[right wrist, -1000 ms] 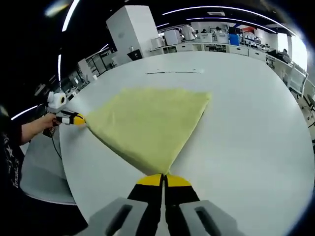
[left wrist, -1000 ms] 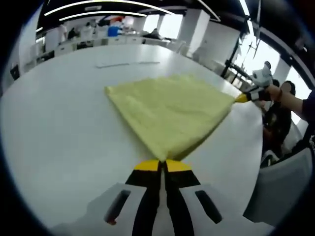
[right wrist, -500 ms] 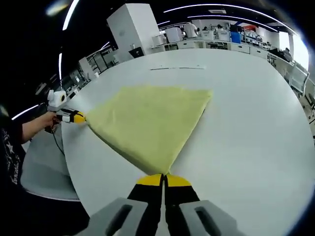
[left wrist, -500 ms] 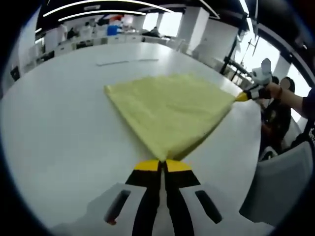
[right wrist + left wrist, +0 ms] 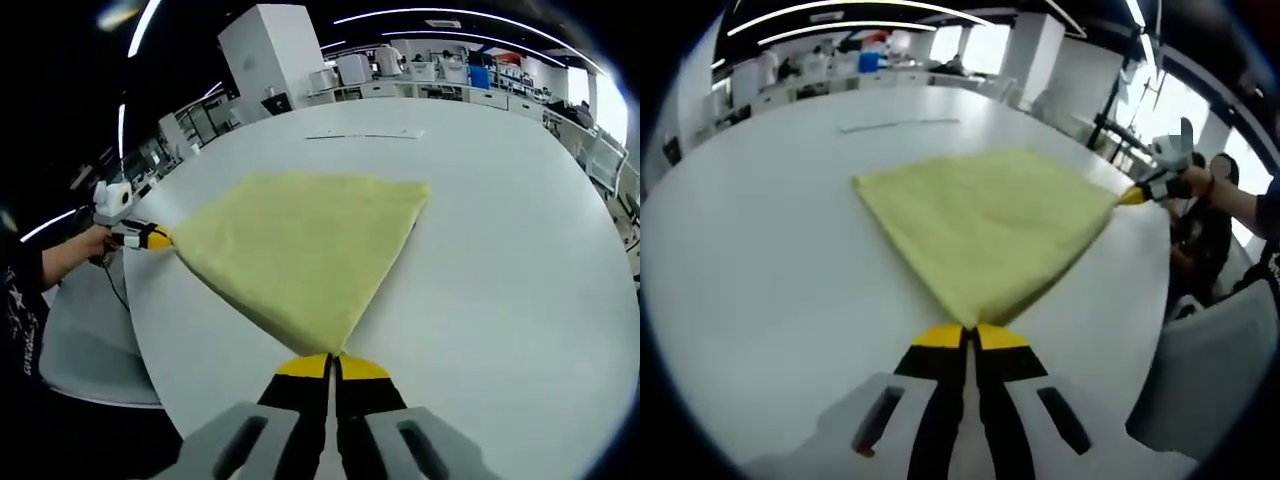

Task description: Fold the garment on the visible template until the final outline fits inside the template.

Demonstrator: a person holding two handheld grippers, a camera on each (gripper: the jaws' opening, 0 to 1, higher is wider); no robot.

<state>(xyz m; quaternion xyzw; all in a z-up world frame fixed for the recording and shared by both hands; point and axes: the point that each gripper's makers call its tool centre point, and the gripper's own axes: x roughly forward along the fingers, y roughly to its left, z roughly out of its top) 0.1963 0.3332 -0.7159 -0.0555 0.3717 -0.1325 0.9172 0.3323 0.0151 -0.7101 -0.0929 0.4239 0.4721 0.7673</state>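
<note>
A pale yellow garment (image 5: 985, 225) lies spread on a large white table (image 5: 760, 270), already folded at least once into a roughly four-cornered shape with doubled edges. It sits near the table's close edge, toward the person, with bare tabletop all around it.

In the left gripper view, the left gripper (image 5: 971, 333) has its yellow-tipped jaws pressed together on the nearest corner of the cloth. The right gripper (image 5: 1134, 195) appears at the far right of that view, held in the person's hand (image 5: 1193, 184), its yellow tip at the neighbouring corner.

In the right gripper view, the right gripper (image 5: 332, 361) is likewise clenched on the corner of the garment (image 5: 305, 245) nearest to it, while the left gripper (image 5: 150, 238) comes in from the left, pinching its own corner at the table (image 5: 520, 260) edge.

Judging from this, the fold is mid-step: both near corners are gripped and the edge between them is pulled fairly taut — a stance ready for lifting. The next move probably calls for raising both corners together and carrying them over to the far edge, keeping the edge straight so the layers do not bunch.

The template is hard to make out. A thin line (image 5: 900, 124) shows on the tabletop beyond the cloth, seen also in the right gripper view (image 5: 365, 135) — possibly part of the template outline, but the rest cannot be traced, so whether the garment fits inside cannot be told. How many layers are pinched is also hidden by the jaws.
</note>
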